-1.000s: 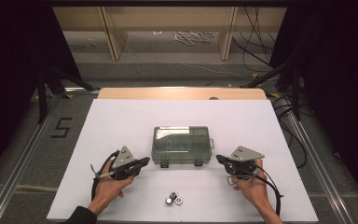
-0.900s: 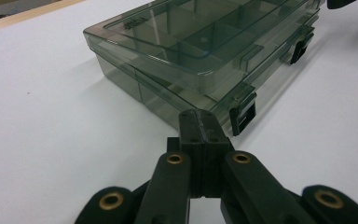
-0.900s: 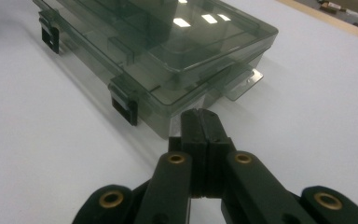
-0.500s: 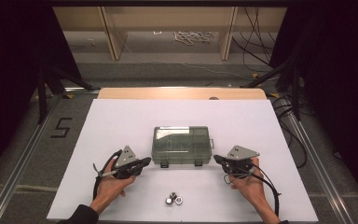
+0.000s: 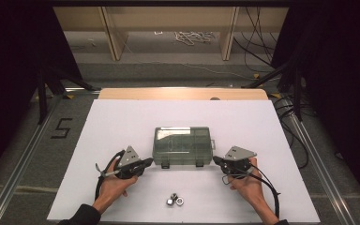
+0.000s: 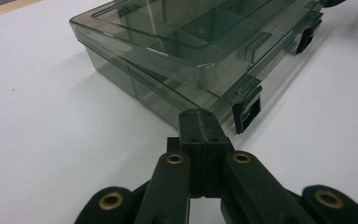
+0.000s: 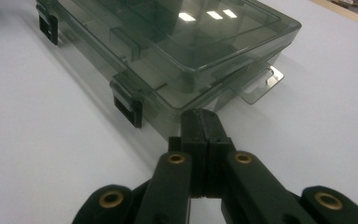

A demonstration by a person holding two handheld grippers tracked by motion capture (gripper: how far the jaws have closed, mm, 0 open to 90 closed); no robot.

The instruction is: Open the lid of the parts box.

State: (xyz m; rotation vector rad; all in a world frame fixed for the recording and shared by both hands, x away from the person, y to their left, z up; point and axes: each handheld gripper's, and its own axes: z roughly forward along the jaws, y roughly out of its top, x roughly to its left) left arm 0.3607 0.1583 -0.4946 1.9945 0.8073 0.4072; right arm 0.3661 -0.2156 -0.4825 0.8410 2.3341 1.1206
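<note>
Both claws crept inward; left claw [image 6: 199,122], right claw [image 7: 200,122] pressed together, empty, at box [image 5: 183,144] corners. We judge box light, rigid, slick; take front latches [image 6: 246,110].

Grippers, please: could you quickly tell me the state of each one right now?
Left gripper: closed, holding nothing, tips at the organizer box near corner.
Right gripper: closed, holding nothing, tips at the box's other near corner.

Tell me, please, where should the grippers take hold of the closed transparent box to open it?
Probably at the two dark latches on the box's near, person-facing wall. They protrude below the lid edge, and the left gripper and right gripper, both shut, already flank that side.
</note>
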